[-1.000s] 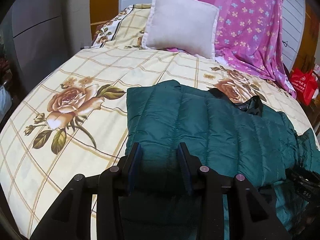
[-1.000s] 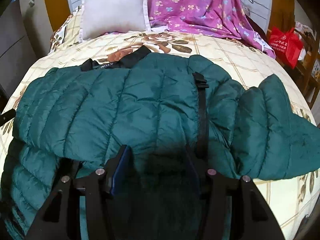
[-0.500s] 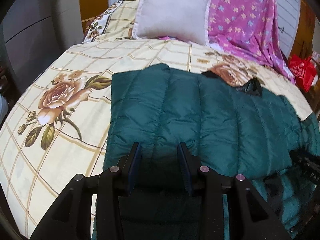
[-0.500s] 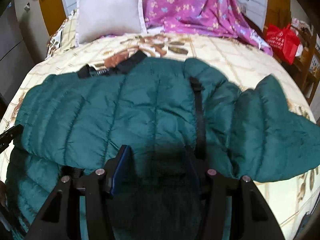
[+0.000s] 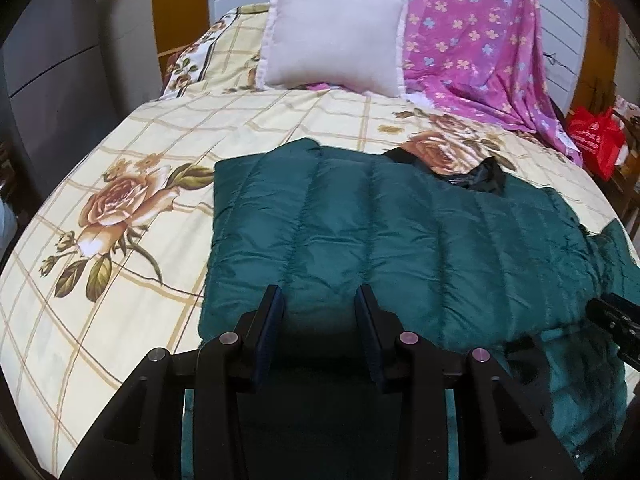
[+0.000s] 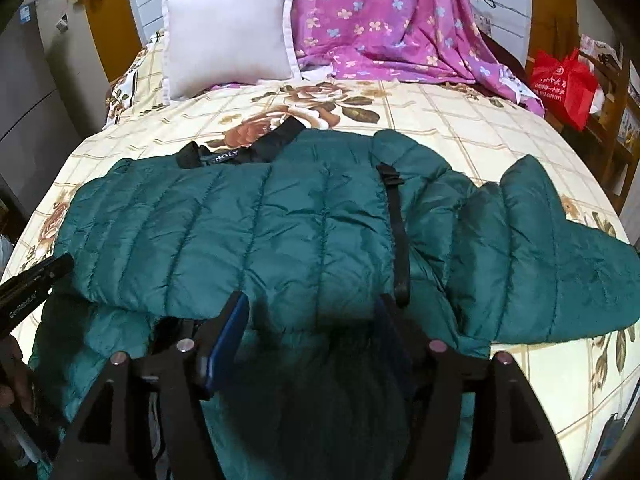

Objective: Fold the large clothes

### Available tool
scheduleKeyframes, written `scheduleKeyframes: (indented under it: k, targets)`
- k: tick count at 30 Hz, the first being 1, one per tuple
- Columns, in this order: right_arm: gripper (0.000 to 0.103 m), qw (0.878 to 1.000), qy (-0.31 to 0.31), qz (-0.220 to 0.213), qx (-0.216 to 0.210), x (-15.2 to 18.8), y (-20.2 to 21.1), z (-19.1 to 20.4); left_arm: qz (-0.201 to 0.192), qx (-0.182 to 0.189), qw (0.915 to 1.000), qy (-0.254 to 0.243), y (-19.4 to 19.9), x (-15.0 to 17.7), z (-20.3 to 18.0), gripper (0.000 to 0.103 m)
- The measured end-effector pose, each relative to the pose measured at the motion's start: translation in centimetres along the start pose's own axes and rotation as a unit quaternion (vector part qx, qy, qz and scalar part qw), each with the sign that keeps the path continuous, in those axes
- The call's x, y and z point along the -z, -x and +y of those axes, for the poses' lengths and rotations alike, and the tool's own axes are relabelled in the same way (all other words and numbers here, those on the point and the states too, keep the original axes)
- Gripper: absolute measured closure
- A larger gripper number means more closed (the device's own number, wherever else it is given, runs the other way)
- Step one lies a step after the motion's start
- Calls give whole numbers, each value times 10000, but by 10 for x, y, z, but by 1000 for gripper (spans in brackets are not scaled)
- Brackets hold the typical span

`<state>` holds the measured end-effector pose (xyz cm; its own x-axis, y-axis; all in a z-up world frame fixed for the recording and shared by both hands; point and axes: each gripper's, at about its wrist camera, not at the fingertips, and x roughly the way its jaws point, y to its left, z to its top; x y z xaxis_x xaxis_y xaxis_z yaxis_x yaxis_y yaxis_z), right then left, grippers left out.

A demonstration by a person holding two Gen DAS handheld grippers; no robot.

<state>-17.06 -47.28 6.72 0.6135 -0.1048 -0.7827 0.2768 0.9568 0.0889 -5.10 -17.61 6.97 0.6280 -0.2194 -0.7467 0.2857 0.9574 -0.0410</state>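
Note:
A dark green quilted puffer jacket (image 5: 380, 240) lies on the bed, partly folded, its black collar (image 5: 480, 174) toward the pillow. In the right wrist view the jacket (image 6: 248, 232) spreads across the bed with a sleeve (image 6: 540, 260) out to the right and a black strap (image 6: 398, 232) down its middle. My left gripper (image 5: 319, 306) stands open over the jacket's near left edge, fabric bulging between the fingers. My right gripper (image 6: 310, 312) stands open over the near edge by the strap, fabric between its fingers. Whether either holds the fabric is unclear.
The bed has a cream floral sheet (image 5: 120, 208). A pale pillow (image 5: 332, 32) and a purple flowered blanket (image 5: 480, 40) sit at the headboard. A red bag (image 6: 564, 84) stands to the right of the bed. Grey cabinets (image 5: 52, 72) stand to the left.
Both grippers have moved toward the head of the bed with the jacket's near edge; the folded layer now lies farther up. The finger gaps look unchanged.

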Motion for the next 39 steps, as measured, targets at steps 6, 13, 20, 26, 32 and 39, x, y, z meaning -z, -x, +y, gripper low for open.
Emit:
scheduleKeyframes:
  k: [6,13,20,26,32,39]
  targets:
    - [34,10000,-15,-52,16,5,12,-1,-107,252,9996,37,19,2,-10,85]
    - [33,9999,-21,-86,51,12,25,-3,-130,414,9991,19,30,6,-21,85]
    - [30,9998,-99,-127,83,18,36,-12,-187,457,9987,-120,40,12,-35,85]
    - [30,9995,-226,-178,164,21,45,-26,-196,538,9982,-161,47,15,-46,85]
    - [29,9987,-316,-233,327,24,51,-43,-235,614,9976,-227,53,17,-56,85]
    - [29,9976,-456,-234,459,27,54,-65,-233,791,9966,-73,54,13,-59,85]
